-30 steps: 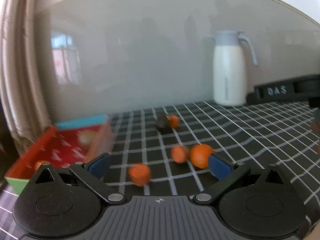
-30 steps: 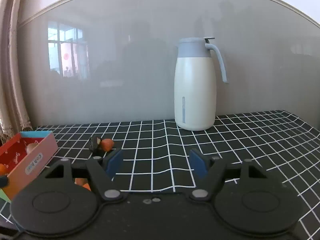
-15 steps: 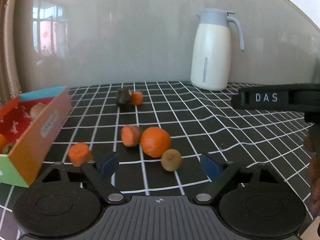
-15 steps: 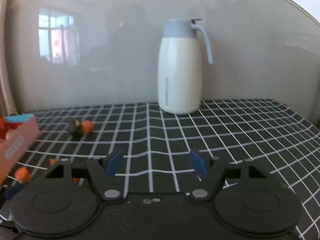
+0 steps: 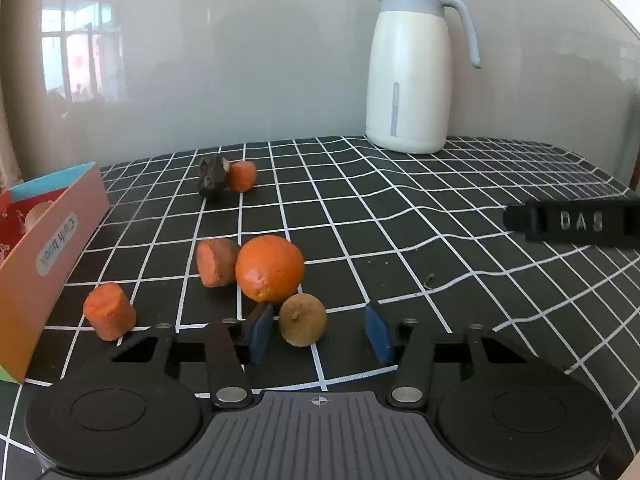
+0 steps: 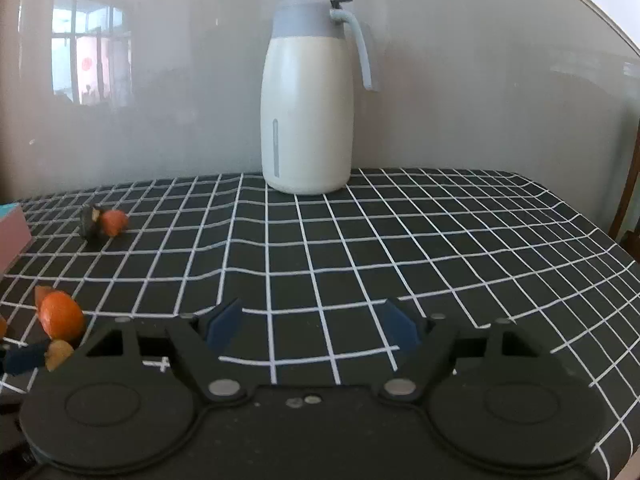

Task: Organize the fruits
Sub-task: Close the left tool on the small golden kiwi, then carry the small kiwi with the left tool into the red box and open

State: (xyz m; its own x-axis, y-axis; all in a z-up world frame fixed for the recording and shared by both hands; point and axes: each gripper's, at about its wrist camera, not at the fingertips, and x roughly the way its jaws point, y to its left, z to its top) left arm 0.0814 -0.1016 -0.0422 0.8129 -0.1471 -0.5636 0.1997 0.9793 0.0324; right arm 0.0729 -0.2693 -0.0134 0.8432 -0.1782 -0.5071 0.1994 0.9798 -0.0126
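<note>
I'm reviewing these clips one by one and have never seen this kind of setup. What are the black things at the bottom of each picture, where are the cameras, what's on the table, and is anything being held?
There is no robot here. A person holds a hand-held gripper in each hand, and a wide-angle camera on each looks forward along its blue-padded jaws. One picture is from the left gripper, the other from the right gripper.

On the checked cloth lie an orange, a small brown fruit, three orange chunks and a dark fruit. A coloured box stands at the left, a white jug at the back.

The left jaws have just been closing, with the brown fruit between them; the pads do not appear to press on it yet. The right jaws have just opened a little wider, over bare cloth. Nothing is held.
</note>
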